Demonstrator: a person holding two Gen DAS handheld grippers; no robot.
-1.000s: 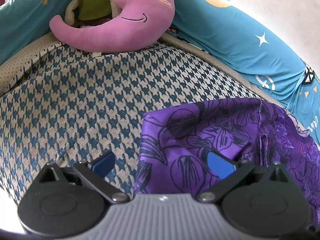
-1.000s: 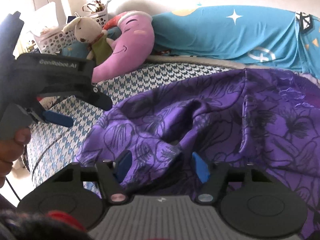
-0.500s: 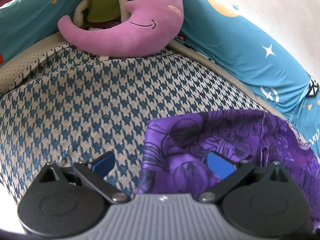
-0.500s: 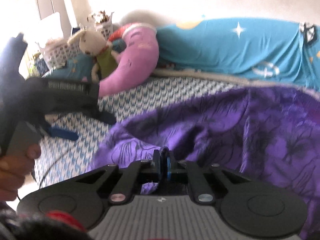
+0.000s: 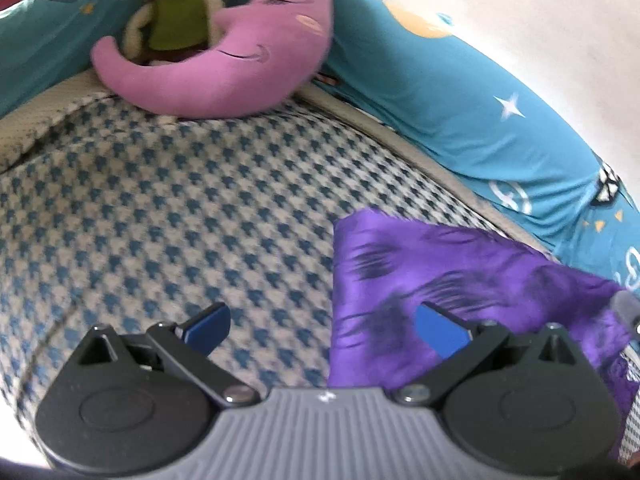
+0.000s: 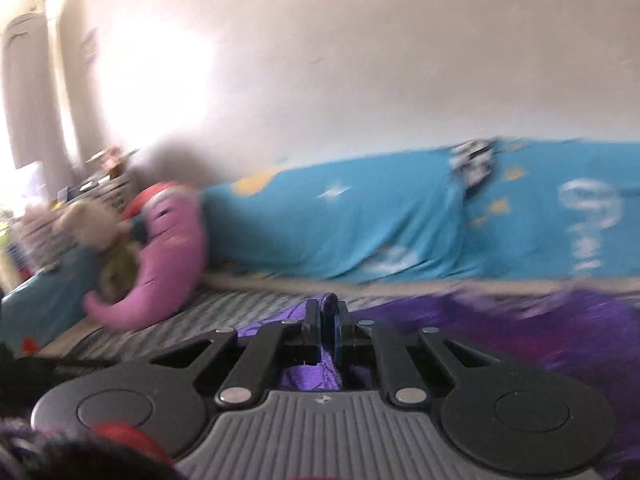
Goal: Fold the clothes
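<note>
Two grippers in view. The right gripper (image 6: 328,320), apart a second ago, is now clamped on the purple garment's (image 5: 460,264) edge and lifting. The left gripper (image 5: 324,326) stays apart; the garment's corner lies at its 1 o'clock on the checked bed (image 5: 180,208). A fold looks underway.

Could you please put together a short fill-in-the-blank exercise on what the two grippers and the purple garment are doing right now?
1. The right gripper is ____ on a fold of the purple garment.
2. The left gripper has its jaws ____, holding nothing.
3. The garment lies on a ____-patterned bed cover.
4. The pink moon pillow has a ____ toy leaning on it.

Missing words: shut; open; houndstooth; rabbit
</note>
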